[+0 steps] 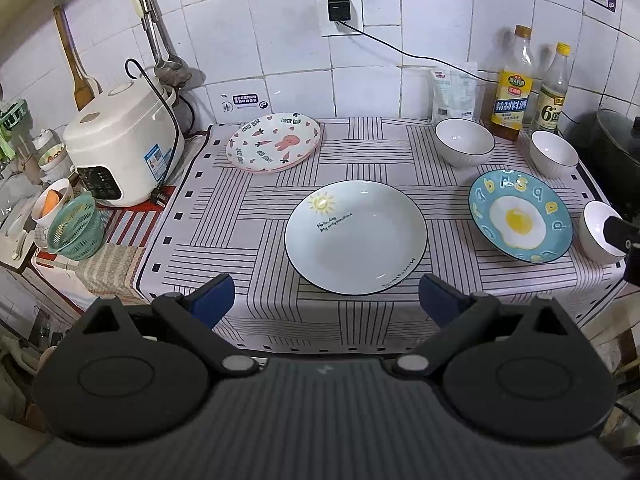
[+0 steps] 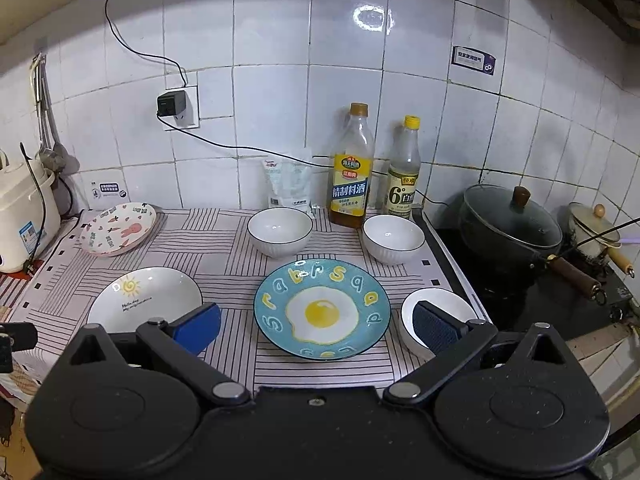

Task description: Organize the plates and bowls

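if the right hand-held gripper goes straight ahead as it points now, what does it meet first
Most likely the blue plate with the fried egg design, centred between its open fingers; depth is unclear, so it might pass above the rim.

The pink rabbit plate [image 1: 274,142] reads "LOVELY BEAR", the sun plate [image 1: 356,236] "Hello day", and the clear bottle [image 2: 403,176] "6°".

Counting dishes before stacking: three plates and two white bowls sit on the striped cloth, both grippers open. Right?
Not quite: there are three white bowls, as the right wrist view shows. The three plates and open grippers are correct.
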